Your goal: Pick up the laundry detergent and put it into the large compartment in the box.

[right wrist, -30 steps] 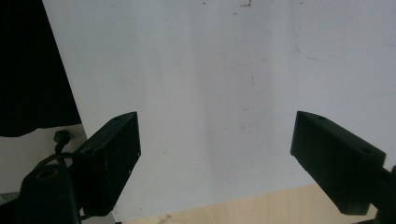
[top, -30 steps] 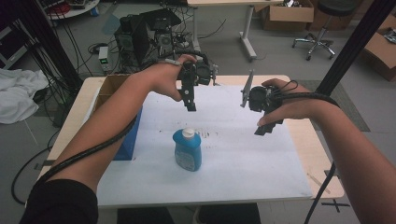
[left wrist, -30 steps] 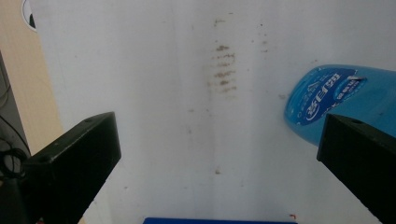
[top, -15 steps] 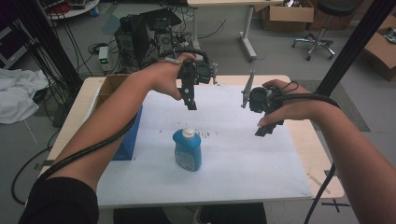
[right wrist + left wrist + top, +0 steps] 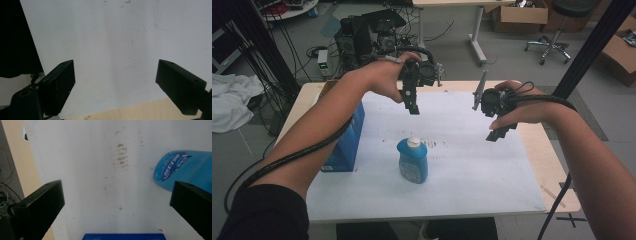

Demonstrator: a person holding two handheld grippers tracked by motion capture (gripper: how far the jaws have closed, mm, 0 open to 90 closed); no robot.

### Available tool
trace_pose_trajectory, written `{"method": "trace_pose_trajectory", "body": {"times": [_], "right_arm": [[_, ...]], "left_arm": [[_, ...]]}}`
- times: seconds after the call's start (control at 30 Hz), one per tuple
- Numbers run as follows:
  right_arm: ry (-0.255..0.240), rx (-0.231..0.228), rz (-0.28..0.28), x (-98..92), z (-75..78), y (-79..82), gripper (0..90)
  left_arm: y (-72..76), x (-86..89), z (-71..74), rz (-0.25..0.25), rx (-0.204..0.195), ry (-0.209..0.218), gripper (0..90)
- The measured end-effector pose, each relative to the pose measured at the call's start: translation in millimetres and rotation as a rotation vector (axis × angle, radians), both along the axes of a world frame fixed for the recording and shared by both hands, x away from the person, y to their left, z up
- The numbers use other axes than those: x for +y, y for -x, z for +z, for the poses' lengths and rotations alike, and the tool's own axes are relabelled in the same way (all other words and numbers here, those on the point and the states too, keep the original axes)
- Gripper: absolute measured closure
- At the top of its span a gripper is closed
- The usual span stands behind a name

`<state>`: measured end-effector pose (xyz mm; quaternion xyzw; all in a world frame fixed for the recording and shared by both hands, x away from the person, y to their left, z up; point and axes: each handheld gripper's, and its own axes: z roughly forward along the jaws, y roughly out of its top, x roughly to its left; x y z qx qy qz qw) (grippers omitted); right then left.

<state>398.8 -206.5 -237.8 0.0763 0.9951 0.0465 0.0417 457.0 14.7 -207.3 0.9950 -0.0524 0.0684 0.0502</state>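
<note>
Table (image 5: 492, 175) under its white sheet sits ready, blue box (image 5: 344, 145) at my left edge, blue bottle (image 5: 413, 161) upright mid-sheet. I hover left tongs (image 5: 413, 107) and right tongs (image 5: 496, 134) above it, both spread wide and empty, likely lining up a grab.

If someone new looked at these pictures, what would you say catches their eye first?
Most likely the blue bottle with a white cap, standing upright near the middle of the white sheet that covers the table. Next, the two hand-held tongs hovering above the sheet beyond it, the left tongs and right tongs, both with jaws open and holding nothing. A blue box stands at the sheet's left edge.
</note>
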Motion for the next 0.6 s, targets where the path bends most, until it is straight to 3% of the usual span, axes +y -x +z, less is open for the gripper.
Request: {"method": "trace_pose_trajectory", "body": {"times": [0.33, 0.6], "right_arm": [[-0.034, -0.006, -0.043, -10.8, 2.4, -6.9, 15.8], [-0.010, -0.005, -0.057, -11.4, -0.8, -3.4, 15.9]], "left_arm": [[22.1, 11.0, 16.6, -0.066, 0.007, -0.005, 0.1], [39.1, 11.9, 23.6, -0.129, 0.019, -0.010, 0.1]]}}
